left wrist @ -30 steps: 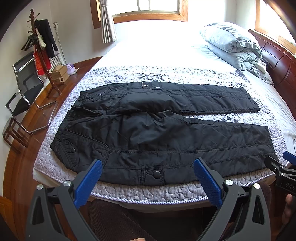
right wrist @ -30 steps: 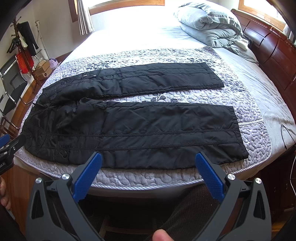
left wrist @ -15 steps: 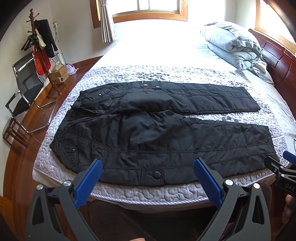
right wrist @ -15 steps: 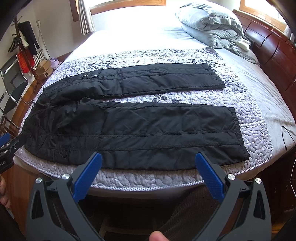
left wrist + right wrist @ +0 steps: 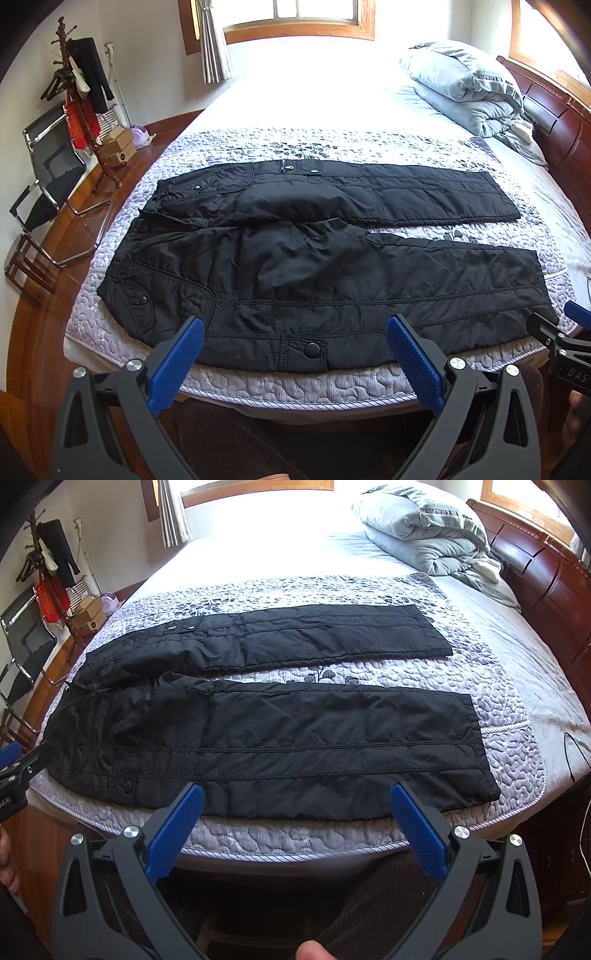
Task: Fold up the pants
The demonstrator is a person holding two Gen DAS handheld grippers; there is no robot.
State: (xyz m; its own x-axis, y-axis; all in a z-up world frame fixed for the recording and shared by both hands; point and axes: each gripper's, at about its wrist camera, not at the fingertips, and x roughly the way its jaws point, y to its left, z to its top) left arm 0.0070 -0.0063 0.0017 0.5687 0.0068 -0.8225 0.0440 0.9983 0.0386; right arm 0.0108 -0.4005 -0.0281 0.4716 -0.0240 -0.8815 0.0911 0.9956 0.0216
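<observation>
Down low, the left gripper (image 5: 295, 354) hangs with its blue pads wide apart and nothing between them, just off the near edge of the bed (image 5: 295, 391); the right gripper (image 5: 297, 819) is spread the same way, also empty. Beyond them a grey patterned quilt (image 5: 332, 590) covers the bed — a folded duvet (image 5: 424, 535) by the wooden headboard (image 5: 535, 576), a coat rack (image 5: 81, 96) and chair (image 5: 48, 184) left. Black pants (image 5: 314, 258) lie flat across the quilt, lengthwise along the near edge — waist left, legs right.
</observation>
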